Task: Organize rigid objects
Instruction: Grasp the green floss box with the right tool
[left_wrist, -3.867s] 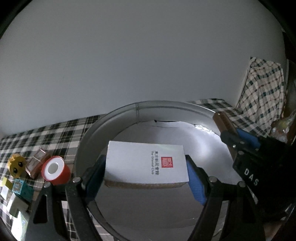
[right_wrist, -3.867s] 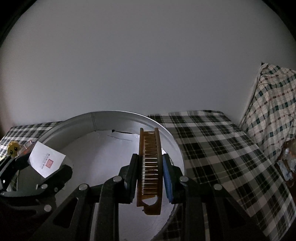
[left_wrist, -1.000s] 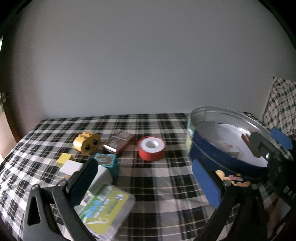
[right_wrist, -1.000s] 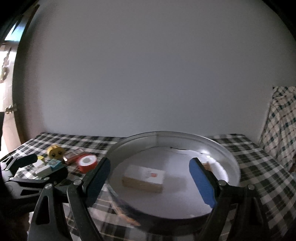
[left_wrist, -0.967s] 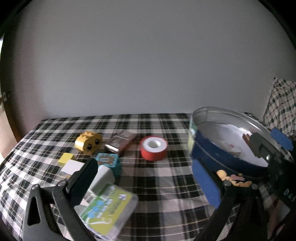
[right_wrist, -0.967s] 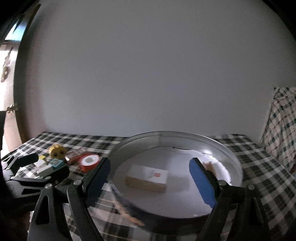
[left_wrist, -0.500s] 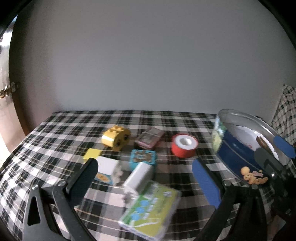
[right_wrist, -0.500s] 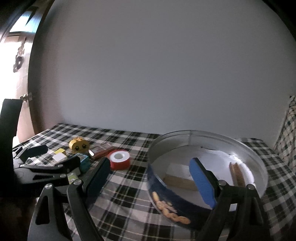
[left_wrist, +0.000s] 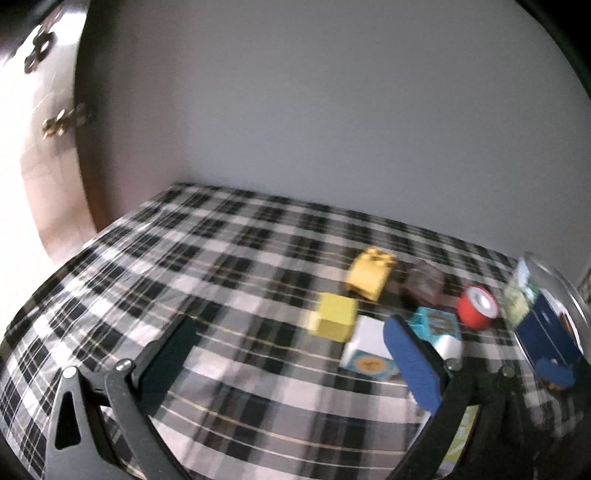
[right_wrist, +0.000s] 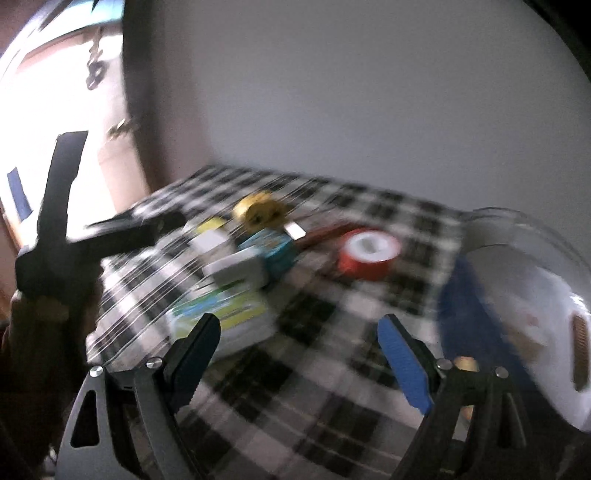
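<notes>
In the left wrist view my left gripper (left_wrist: 291, 350) is open, with only checked cloth between its fingers. Just right of it lie a yellow cube (left_wrist: 334, 317), a white block (left_wrist: 369, 343), a teal block (left_wrist: 436, 325), a yellow studded toy (left_wrist: 371, 273), a brown box (left_wrist: 424, 282) and a red tape roll (left_wrist: 476, 306). The round tin (left_wrist: 546, 317) stands at the right edge. The blurred right wrist view shows my right gripper (right_wrist: 299, 354) open and holding nothing. It hangs over the cloth between a green-and-white pack (right_wrist: 221, 314) and the tin (right_wrist: 517, 306), which holds a comb (right_wrist: 580, 332).
The checked cloth (left_wrist: 184, 258) covers the whole surface up to a plain grey wall. A wooden door (left_wrist: 48, 147) stands at the far left. A hand (right_wrist: 37, 314) holds the left gripper's black frame (right_wrist: 55, 221) at the left of the right wrist view.
Both grippers swung left, away from the tin. The loose objects and the tin slid to the right in both views. Both grippers stayed open and empty.
</notes>
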